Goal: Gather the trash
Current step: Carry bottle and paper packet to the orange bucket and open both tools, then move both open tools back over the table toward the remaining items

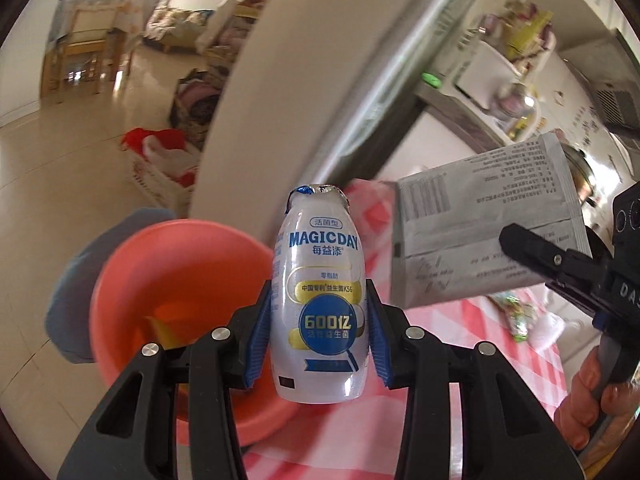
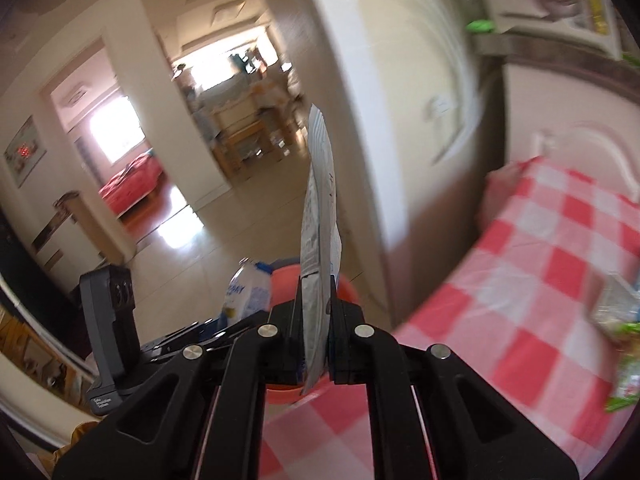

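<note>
Left gripper [image 1: 318,334] clamped on small white drink bottle [image 1: 318,300], blue pads either side of the lower body, bottle upright and lifted, just beside and slightly in front of the orange basin [image 1: 176,264]. Foil lid torn at the neck, so probably empty: light, stiff-walled plastic, smooth and a bit slippery. The waist hold looks sound; squeezing harder could buckle it.

Right gripper [image 2: 316,320] pinched nearly closed on a flat grey sachet [image 2: 320,208], held edge-on by its lower end, rest standing free above the basin. From the left wrist view the sachet [image 1: 480,236] shows printed text and creases. Thin, floppy, near weightless; the edge hold suits it, though it may flutter or slip on release.

Basin sits at the edge of the red-checked tablecloth [image 2: 540,280], overhanging the floor side. Inside, something yellow low against the wall; contents otherwise hidden behind the gripper.

More wrappers [image 1: 520,316] lie on the cloth, well apart from the basin.
</note>
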Tool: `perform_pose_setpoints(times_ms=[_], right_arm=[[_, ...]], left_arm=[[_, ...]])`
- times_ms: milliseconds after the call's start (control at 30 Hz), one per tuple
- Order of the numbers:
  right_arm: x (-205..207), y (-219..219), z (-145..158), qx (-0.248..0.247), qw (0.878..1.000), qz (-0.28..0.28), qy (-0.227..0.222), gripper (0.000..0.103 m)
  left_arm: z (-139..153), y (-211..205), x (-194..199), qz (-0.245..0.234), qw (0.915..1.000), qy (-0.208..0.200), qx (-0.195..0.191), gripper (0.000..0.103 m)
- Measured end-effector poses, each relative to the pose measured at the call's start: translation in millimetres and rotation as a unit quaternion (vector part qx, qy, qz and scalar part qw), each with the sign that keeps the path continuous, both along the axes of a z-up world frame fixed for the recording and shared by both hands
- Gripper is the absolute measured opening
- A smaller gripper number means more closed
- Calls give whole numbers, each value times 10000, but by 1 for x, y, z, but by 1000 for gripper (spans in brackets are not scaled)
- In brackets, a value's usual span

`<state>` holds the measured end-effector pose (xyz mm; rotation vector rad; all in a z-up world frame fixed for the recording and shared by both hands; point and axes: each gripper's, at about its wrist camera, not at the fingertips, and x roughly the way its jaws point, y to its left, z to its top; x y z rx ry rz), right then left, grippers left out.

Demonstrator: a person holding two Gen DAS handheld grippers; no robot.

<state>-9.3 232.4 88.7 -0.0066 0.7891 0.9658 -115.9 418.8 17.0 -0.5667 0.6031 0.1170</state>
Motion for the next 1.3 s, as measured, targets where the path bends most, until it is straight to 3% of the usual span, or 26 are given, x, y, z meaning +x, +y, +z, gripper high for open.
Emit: perform_pose_setpoints(times_ms=[233,533,600,633,667,700,767,967,1067,1300], right_arm=[[-2,58,-34,-399,9976,507,250,9],[-2,91,-68,-809,9931,716,463,11],[-2,94,-74,-801,9928,702,546,19],[0,94,-76,-786,9926,690,613,27],[1,93,-77,-779,9928,650,638,48],[2,92,-77,-750,9933,590,644,58],[2,83,-72,-603,9950,502,624,58],[0,37,-50,-165,9989,52,425,75],[-6,12,-41,26,9996,-129,267,82],[-25,-43,-28,265,9984,-462,-203,86]], left_arm=[[-27,28,3,289,9991,294,-105,44],[-54,40,9,426,9969,640,-140,44],[-58,41,11,461,9962,736,-100,54],[-59,42,11,486,9959,757,-84,64],[-61,43,10,538,9955,779,-58,76],[-60,44,9,633,9948,796,-23,78],[-59,47,6,708,9943,796,-20,82],[-46,50,-9,874,9948,505,-114,91],[-36,40,-13,693,9970,336,78,93],[-8,9,-20,300,9985,-74,448,94]])
